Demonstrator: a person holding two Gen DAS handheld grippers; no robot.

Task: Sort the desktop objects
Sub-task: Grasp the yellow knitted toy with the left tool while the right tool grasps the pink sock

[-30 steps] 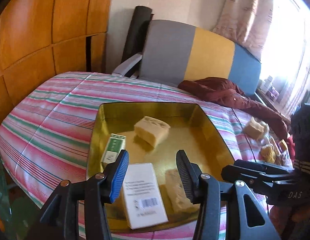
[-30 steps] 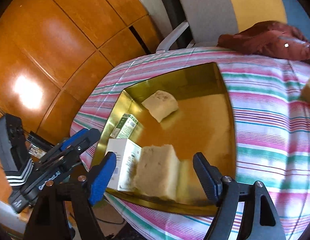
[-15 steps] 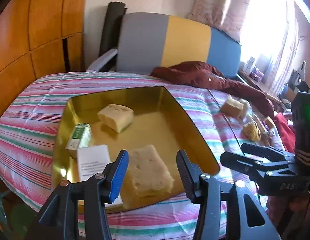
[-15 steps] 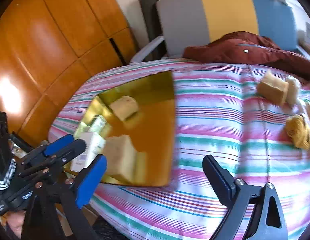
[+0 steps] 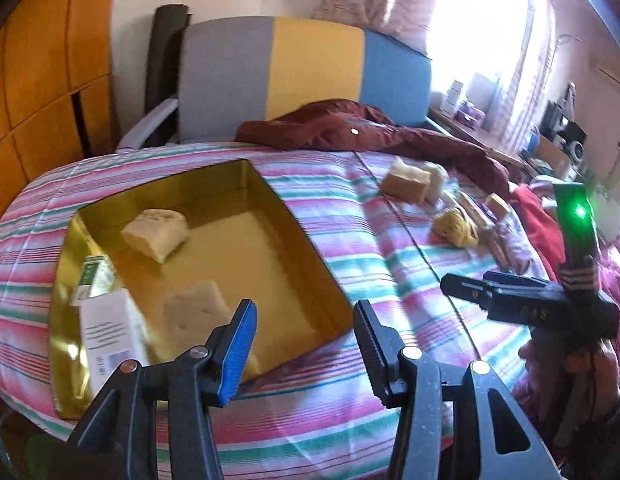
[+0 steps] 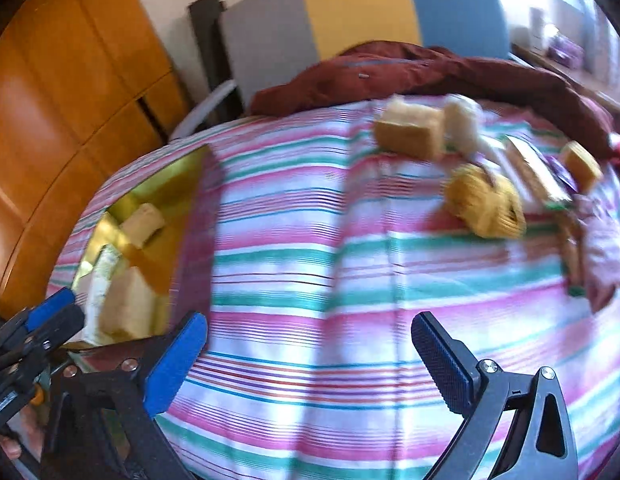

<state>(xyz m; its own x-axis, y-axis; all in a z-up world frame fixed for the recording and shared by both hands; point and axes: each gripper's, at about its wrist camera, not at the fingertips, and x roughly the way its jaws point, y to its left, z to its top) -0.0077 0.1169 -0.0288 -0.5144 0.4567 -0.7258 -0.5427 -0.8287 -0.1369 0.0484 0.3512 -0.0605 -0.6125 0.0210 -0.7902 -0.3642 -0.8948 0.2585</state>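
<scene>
We could read almost nothing: the white box (image 5: 110, 332) at the lower left of the left wrist view carried lines of small print and a barcode, too blurred to make out, and the faint letters on the right gripper's (image 6: 310, 356) body in that view would not resolve. The gold tray (image 5: 310, 240) lay with its long axis running from lower left to upper centre of that frame; in it sat two pale sponge blocks (image 5: 156, 232), a small green-and-white carton (image 5: 92, 276) and the white box, standing along the near-left wall. Right of the tray on the striped cover (image 6: 294, 264) lay the unsorted things — a tan sponge (image 6: 407, 134) and a yellow yarn bundle (image 6: 483, 200), near each other. The left gripper (image 5: 304, 344) stood narrowly parted over the tray's near corner, empty; the right gripper's jaws were opening wide, with nothing between them.
</scene>
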